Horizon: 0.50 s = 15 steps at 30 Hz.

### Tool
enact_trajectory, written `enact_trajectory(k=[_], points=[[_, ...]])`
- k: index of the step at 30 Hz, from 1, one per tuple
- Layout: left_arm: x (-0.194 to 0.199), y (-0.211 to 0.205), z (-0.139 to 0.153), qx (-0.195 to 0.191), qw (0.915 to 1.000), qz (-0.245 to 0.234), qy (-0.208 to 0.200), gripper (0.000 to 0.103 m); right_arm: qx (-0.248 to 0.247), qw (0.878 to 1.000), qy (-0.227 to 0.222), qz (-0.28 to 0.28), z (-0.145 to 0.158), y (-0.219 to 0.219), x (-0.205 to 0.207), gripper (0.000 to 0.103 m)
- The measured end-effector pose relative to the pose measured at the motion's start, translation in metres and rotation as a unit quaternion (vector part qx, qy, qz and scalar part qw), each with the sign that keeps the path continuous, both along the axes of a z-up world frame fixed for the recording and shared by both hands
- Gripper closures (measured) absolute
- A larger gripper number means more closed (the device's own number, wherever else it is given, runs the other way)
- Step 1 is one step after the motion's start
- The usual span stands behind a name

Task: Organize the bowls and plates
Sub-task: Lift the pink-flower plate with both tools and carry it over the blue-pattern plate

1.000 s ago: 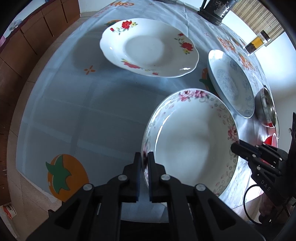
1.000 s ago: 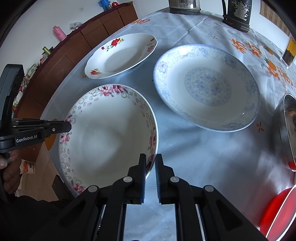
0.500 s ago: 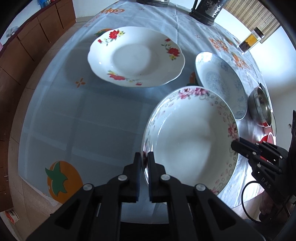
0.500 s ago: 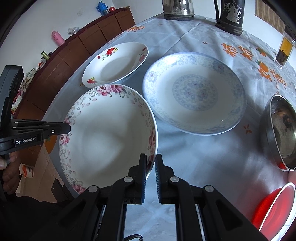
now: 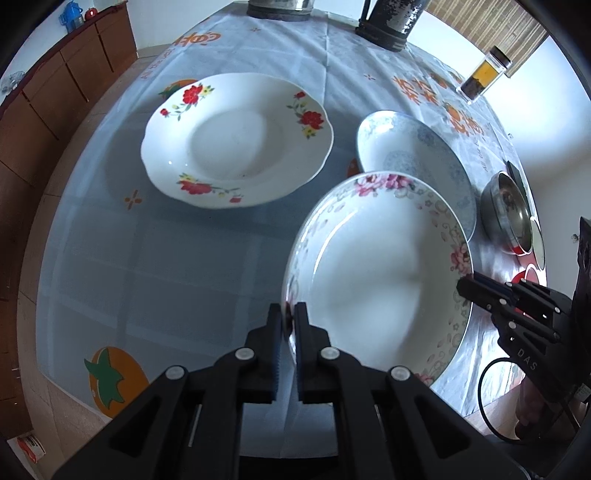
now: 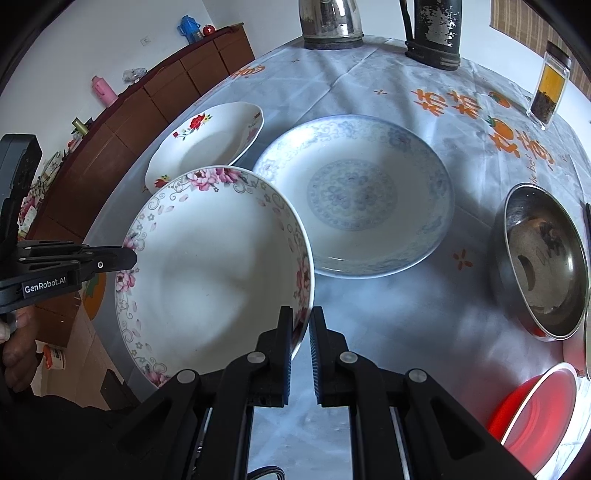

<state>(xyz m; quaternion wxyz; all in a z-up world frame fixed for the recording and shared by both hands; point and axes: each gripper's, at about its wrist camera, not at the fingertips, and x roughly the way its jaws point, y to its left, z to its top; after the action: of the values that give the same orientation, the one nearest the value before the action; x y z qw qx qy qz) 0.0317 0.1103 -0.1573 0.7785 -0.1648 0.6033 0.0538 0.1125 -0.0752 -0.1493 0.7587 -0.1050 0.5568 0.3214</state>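
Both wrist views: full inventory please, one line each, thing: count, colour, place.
pink-flower plate: 1, white, held above tablecloth
red-flower plate: 1, white, far left
blue-pattern plate: 1, pale blue, centre
steel bowl: 1, silver, right
red bowl: 1, red, near right
kettle: 1, silver, far edge
dark jug: 1, black, far edge
jar: 1, clear, far right
tablecloth: 1, pale blue
left gripper: 1, black, jaws on plate rim
right gripper: 1, black, opposite rim

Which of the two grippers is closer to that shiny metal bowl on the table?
Right. The right gripper grips the pink-flowered plate on the rim facing the metal bowl. The left gripper grips the opposite rim, so the whole plate lies between it and the bowl.
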Motion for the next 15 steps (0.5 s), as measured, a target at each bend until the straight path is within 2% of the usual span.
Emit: enact_trajectory(k=[15], points=[[0.009,-0.005,0.013,0.009,0.9999,0.001,-0.009,0.101,0.010,1.000,-0.008,-0.001,0.010,-0.005,0.008,0.094]])
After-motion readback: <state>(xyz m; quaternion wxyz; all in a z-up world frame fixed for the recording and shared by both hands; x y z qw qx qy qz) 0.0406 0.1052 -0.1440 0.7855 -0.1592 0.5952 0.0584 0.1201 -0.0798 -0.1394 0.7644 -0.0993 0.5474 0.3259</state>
